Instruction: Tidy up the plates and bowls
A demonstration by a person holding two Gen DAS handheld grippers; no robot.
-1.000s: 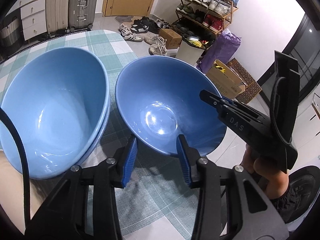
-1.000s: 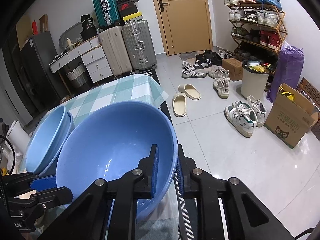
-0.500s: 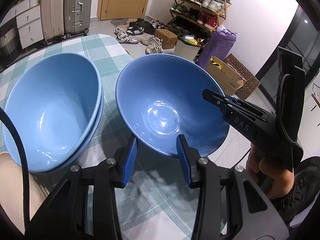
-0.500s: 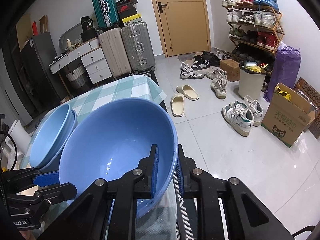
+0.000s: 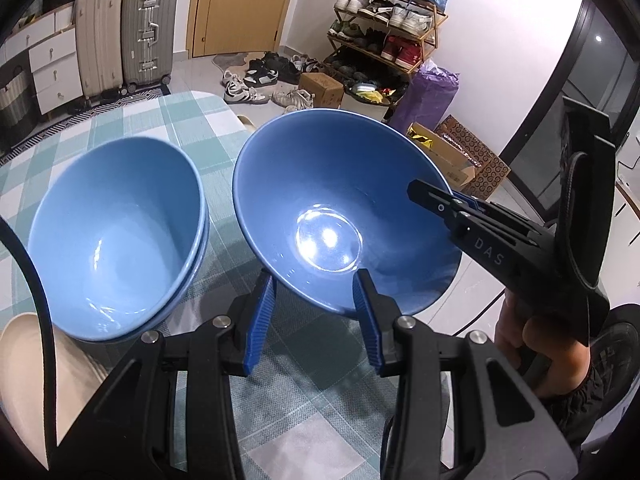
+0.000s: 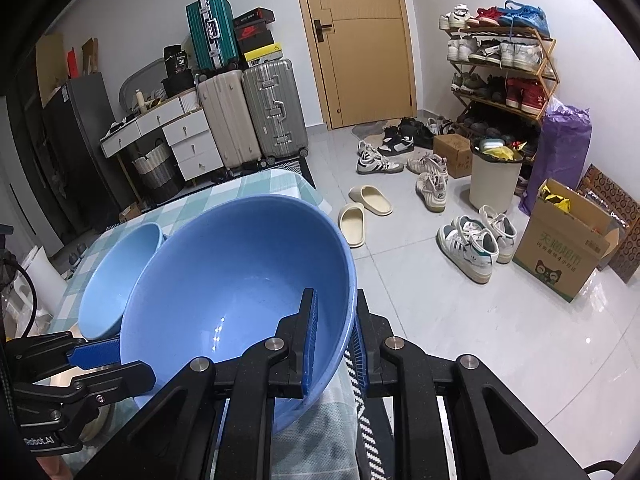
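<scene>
Two grippers work one blue bowl [image 5: 320, 216]. Nearest your left camera, the left gripper [image 5: 314, 316] stands with its blue pads either side of the bowl's underside; whether they press on it or only cradle it cannot be told from these views. Your right gripper [image 6: 332, 336] is clenched on the bowl's rim, one pad inside the wall and one outside, which is why the bowl hangs tilted above the checked tablecloth [image 5: 168, 120] rather than sitting flat. A rim pinch alone probably lets a wide bowl swing, so support from beneath looks sensible.

Just beside it, to the left, sits the stack of blue bowls [image 5: 116, 232], two nested by the look of the doubled rim. That seems the likely destination, with the held bowl near it but not yet over it.

Your left camera shows the stack's whole mouth, the gap between the bowls, a cream plate [image 5: 24, 356] at the near edge, and the hand [image 5: 548, 344] on the right gripper. Your right camera shows the rim grip plainly, which the left cannot, but the held bowl hides most of the stack. Beyond lie shoes [image 6: 472, 240] and suitcases [image 6: 272, 112].
</scene>
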